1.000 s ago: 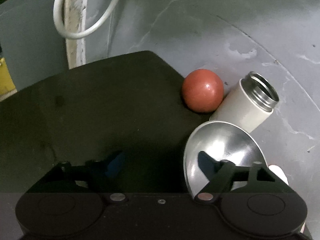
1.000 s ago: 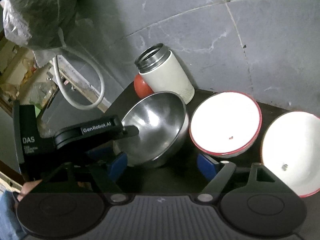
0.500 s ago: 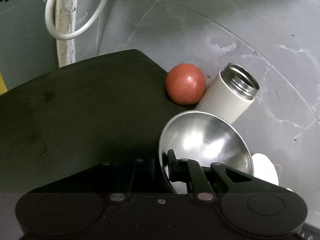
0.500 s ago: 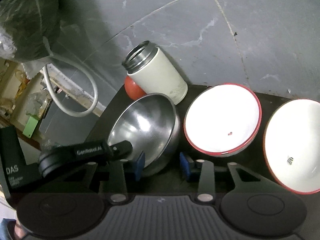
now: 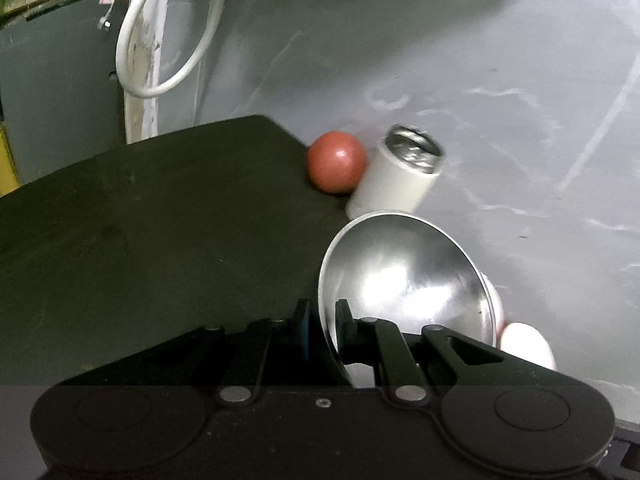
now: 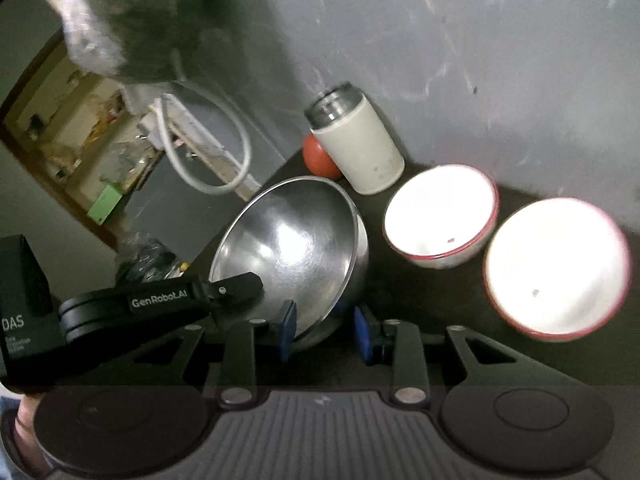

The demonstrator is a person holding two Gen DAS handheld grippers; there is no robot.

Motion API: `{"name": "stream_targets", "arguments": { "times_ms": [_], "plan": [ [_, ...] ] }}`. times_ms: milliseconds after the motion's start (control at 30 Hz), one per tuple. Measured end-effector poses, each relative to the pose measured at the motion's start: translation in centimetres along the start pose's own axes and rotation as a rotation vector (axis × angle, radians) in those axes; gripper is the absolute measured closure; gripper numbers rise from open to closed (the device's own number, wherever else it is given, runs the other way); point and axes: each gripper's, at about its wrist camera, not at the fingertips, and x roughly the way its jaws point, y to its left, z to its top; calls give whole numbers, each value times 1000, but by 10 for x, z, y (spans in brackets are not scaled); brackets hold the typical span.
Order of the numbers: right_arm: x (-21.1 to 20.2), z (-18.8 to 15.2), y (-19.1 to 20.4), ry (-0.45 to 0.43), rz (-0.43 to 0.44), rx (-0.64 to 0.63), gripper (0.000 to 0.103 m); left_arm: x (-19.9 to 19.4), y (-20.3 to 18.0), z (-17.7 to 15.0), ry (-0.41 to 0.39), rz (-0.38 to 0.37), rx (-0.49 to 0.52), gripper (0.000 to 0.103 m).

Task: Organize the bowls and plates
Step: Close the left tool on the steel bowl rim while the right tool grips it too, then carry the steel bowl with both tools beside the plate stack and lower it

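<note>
While the left wrist view looks across the dark table (image 5: 152,216), the left gripper (image 5: 322,326) stands nearly closed, its two fingers clamped on the near rim of the steel bowl (image 5: 404,276), one finger outside the wall and one inside; the bowl tilts up and away to the right of the claw's midline, with a red ball (image 5: 337,161) and an open white flask (image 5: 398,178) beyond it, touching each other. A white shape low at the right, behind the bowl, is cut off by the gripper body and I cannot tell which bowl it is. From the right wrist view, the same steel bowl (image 6: 294,248) lies straight ahead, tilted, its lower edge between the blue pads of the right gripper (image 6: 324,330); whether those pads truly press the metal I cannot tell, since a gap shows on the right side. Two white red-rimmed bowls (image 6: 442,216) (image 6: 558,268) sit to the right, near each other, the likely stacking target, nearer the right hand. Motion blur softens the far bowl and the wall.
</note>
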Motion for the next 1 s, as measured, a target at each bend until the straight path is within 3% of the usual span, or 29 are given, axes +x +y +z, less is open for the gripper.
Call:
{"name": "stream_targets", "arguments": {
  "times_ms": [233,467,733,1000],
  "plan": [
    [-80,0,-6,-10,35,-137,69,-55,-46,-30,-30,-70,-39,88],
    [-134,-2,-32,81,61,-185,69,-84,-93,-66,3,-106,-24,87],
    [-159,-29,-63,246,28,-199,68,-77,-116,-118,120,-65,-62,86],
    [-158,-34,-79,365,-11,-240,69,-53,-122,-140,200,-44,-117,85]
  ]
}}
